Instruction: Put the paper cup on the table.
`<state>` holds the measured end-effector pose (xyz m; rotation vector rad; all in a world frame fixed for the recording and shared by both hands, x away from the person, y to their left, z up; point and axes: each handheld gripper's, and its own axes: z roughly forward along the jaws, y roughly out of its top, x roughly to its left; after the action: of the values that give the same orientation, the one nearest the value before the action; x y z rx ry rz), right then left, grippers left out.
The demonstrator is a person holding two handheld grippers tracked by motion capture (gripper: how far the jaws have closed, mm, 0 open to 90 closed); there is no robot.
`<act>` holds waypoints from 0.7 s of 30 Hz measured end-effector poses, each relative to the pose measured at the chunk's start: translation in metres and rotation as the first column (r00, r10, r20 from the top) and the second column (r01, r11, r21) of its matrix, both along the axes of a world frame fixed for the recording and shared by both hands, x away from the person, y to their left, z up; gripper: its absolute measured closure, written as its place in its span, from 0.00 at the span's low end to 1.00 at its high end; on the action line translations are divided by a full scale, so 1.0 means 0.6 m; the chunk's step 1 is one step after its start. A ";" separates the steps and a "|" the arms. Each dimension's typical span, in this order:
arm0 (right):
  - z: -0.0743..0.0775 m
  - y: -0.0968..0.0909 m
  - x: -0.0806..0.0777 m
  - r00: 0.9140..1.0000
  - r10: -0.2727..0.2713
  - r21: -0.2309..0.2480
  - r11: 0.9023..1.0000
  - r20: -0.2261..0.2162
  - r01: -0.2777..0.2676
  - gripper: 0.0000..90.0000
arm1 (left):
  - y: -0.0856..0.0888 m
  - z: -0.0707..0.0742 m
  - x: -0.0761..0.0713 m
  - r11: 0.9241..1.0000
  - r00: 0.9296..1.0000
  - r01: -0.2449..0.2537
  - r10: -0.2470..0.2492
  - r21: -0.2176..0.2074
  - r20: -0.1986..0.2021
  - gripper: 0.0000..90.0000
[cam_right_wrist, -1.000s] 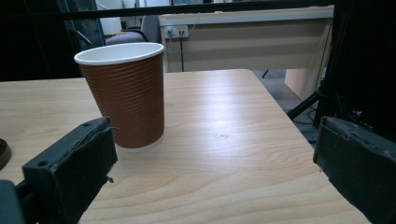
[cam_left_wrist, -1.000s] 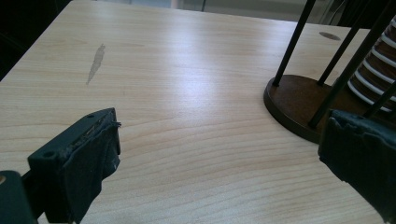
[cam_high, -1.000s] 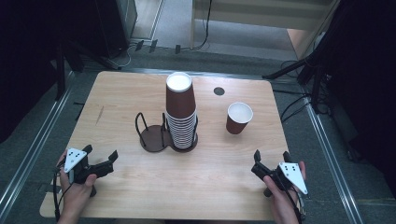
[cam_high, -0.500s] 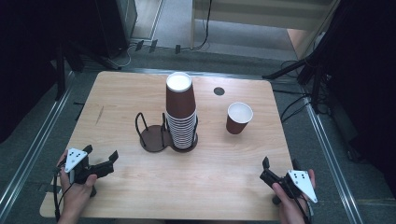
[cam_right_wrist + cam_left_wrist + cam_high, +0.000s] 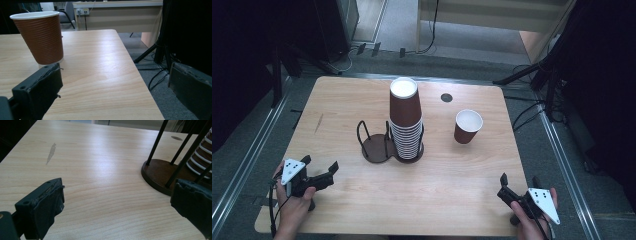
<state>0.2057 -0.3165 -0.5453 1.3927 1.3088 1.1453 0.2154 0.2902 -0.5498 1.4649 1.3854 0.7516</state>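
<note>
A tall stack of brown ribbed paper cups (image 5: 406, 120) stands in one side of a dark two-place wire holder (image 5: 374, 147) at the table's middle. The holder's left place is empty. A single brown cup (image 5: 468, 126) stands upright to the right of the stack. My left gripper (image 5: 319, 164) rests open at the near left corner, aimed toward the holder. Its own view shows the holder base (image 5: 160, 173) and the stack's lower cups (image 5: 200, 157) ahead right. My right gripper (image 5: 519, 181) is open at the near right corner. The single cup (image 5: 41, 37) stands ahead of its left jaw.
The wooden table (image 5: 452, 190) has a small dark hole (image 5: 446, 97) at the back right. Its right edge (image 5: 140, 82) lies between the right gripper's jaws, with grey floor, cables and black stand legs (image 5: 152, 52) beyond. A faint streak (image 5: 51, 152) marks the wood at left.
My right gripper has drawn back and to the right, toward the table's near right corner. The left gripper and the cups have stayed put.
</note>
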 end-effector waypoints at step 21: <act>-0.004 -0.028 -0.026 1.000 -0.029 0.017 0.999 0.007 0.029 0.00 | 0.000 0.000 0.001 1.000 1.000 0.000 0.000 0.003 -0.001 0.00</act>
<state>0.1902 -0.3333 -0.5476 1.4145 1.2725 1.1433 0.2158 0.2901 -0.5500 1.4680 1.3860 0.7537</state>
